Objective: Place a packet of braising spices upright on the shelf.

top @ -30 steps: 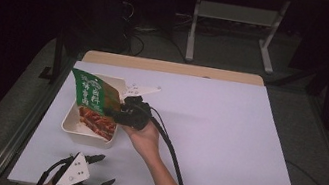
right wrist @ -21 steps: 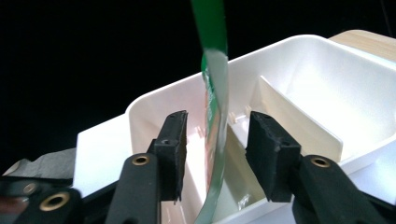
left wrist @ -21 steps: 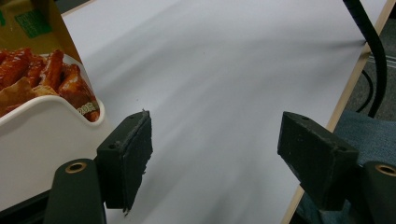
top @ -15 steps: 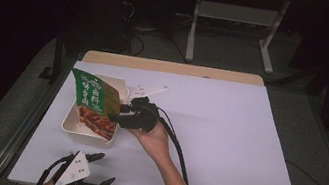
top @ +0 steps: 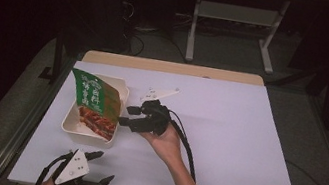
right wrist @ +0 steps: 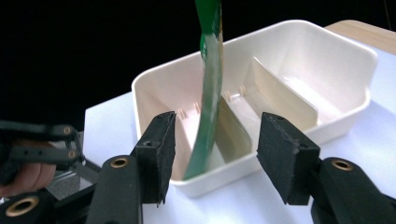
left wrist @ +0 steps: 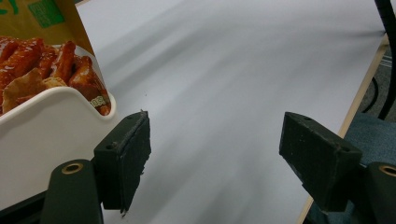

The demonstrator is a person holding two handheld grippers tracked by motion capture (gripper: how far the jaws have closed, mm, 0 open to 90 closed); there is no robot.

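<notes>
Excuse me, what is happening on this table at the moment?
A person works with two hand-held grippers. The green snack pouch stands tilted inside the cream divided tray on the white table cover. The right gripper sits just beside the tray; its jaws have just been opening and no longer press the pouch. The left gripper waits open near the table's front edge.

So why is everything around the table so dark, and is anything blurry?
High view: light falls on the white table, the room behind stays dim. Left gripper view: the snack packet looks soft up close. Right gripper view: the tray is sharp against black.
</notes>
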